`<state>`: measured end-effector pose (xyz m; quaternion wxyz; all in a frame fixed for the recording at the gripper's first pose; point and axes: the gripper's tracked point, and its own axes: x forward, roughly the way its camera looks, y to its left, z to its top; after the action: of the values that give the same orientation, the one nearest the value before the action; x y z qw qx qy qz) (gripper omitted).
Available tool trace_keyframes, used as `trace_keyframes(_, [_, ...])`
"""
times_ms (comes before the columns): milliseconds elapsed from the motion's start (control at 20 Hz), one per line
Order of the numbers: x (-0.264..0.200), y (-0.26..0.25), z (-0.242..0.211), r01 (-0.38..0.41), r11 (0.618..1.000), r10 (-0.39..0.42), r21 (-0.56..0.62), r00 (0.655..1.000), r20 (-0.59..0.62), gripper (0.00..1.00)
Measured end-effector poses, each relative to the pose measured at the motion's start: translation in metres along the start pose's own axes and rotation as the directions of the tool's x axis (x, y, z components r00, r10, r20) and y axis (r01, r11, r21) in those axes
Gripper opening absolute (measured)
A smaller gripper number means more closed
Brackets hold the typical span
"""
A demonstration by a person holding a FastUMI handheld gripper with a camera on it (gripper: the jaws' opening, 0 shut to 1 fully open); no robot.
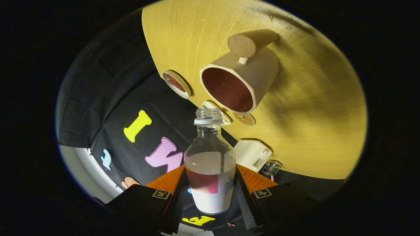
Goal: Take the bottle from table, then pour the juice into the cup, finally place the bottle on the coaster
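My gripper (210,178) is shut on a clear glass bottle (210,157), both fingers pressing its lower body. The bottle is uncapped, has a white label and holds a pale liquid up to about half its height. Its open mouth points at the cream cup (252,78) just beyond it on the yellow wooden table (311,114). The cup has a wooden handle and a dark reddish inside. The table and cup appear strongly tilted in this view. A round wooden coaster (244,119) with an emblem lies beside the cup's rim, right of the bottle's mouth. No stream of liquid is visible.
A small white dish (176,84) with brown pieces sits near the table's edge, left of the cup. A white toaster (252,153) and a small wire rack (271,167) stand by the right finger. Water drops (270,16) speckle the far tabletop.
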<state>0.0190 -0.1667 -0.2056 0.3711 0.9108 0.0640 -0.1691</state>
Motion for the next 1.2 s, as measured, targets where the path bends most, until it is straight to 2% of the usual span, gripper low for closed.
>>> trace_keyframes(350, [0.001,-0.017,0.007,-0.007,0.980,0.018,-0.200,0.999,0.049,0.76])
trace_keyframes(500, [0.001,-0.023,0.006,-0.004,0.935,0.030,-0.356,0.997,0.068,0.75])
trace_keyframes(600, [0.002,-0.027,0.004,-0.002,0.883,0.045,-0.469,0.996,0.079,0.75])
trace_keyframes(700, [0.001,-0.030,0.002,0.004,0.812,0.064,-0.584,0.993,0.096,0.75])
trace_keyframes(850, [-0.001,-0.031,0.011,0.057,0.673,0.100,-0.738,0.981,0.166,0.75])
trace_keyframes(1050, [-0.005,-0.033,0.020,0.158,0.451,0.147,-0.878,0.958,0.248,0.76])
trace_keyframes(1200, [-0.010,-0.030,0.016,0.221,0.258,0.200,-0.941,0.940,0.276,0.75])
